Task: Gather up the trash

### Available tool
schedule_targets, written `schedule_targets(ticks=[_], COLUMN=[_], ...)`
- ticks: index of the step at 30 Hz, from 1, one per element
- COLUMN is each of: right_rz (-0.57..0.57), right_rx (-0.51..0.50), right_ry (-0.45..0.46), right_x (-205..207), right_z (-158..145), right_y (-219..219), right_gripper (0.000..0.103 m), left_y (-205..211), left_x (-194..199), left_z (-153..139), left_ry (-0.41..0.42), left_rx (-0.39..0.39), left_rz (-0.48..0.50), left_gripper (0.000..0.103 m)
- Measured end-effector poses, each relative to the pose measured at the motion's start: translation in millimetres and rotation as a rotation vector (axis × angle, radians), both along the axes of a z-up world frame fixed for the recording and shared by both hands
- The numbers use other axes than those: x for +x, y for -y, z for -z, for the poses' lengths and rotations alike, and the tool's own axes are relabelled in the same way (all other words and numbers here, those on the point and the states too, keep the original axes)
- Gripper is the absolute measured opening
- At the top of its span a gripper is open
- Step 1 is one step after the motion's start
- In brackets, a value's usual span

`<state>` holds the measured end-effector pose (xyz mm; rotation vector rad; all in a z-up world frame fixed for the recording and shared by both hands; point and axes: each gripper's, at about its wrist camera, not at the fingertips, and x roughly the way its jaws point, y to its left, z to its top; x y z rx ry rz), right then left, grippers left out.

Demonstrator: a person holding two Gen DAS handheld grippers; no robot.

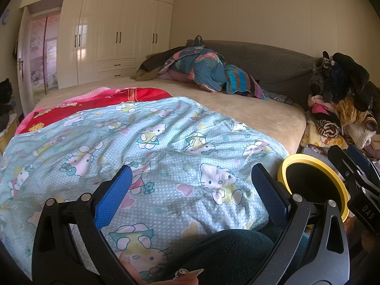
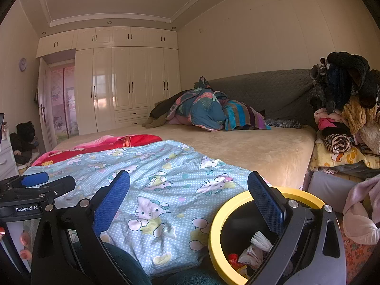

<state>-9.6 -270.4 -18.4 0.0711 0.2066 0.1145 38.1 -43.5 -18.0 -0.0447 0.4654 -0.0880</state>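
- Trash (image 2: 255,251) is lying inside a black bin with a yellow rim (image 2: 215,228), sitting at the lower right of the right wrist view: white crumpled paper, a pale wrapper and a red scrap are showing.
- The same yellow rim (image 1: 288,163) is showing at the right edge of the left wrist view, just beside the bed's corner; its contents are hidden there.
- The left gripper (image 1: 191,194) is hanging released over the Hello Kitty quilt (image 1: 152,147), its blue pads wide apart and nothing between them.
- The right gripper (image 2: 188,201) is likewise standing spread, grasping nothing; its right pad (image 2: 267,204) is overlapping the bin's rim in the frame and blocking part of the opening.
- The quilt is covering the near part of the bed (image 2: 249,147), with a red blanket (image 2: 114,142) peeking out behind it at centre left.
- A heap of bedding (image 2: 206,109) is lying against the grey headboard (image 2: 266,90) in mid frame.
- A tall pile of clothes (image 2: 346,109) is rising at the right edge, beside the bed.
- White wardrobes (image 2: 123,80) are filling the far wall at upper left.
- The person's dark-clad knee (image 1: 228,254) is crowding the bottom of the left wrist view, between the gripper's arms.
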Motion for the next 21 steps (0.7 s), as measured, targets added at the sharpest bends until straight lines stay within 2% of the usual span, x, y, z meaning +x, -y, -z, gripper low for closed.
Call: schedule_targets(ticks=[21], right_rz=[0.001], right_rx=[0.0], right_ry=[-0.004], right_x=[0.0], right_z=[1.0], right_y=[0.9], right_gripper=[0.097], left_y=[-2.5], left_x=[-1.5], left_z=[1.8], left_ry=[-0.005], left_rx=[-0.001], left_rz=[-0.007], left_gripper=[0.092])
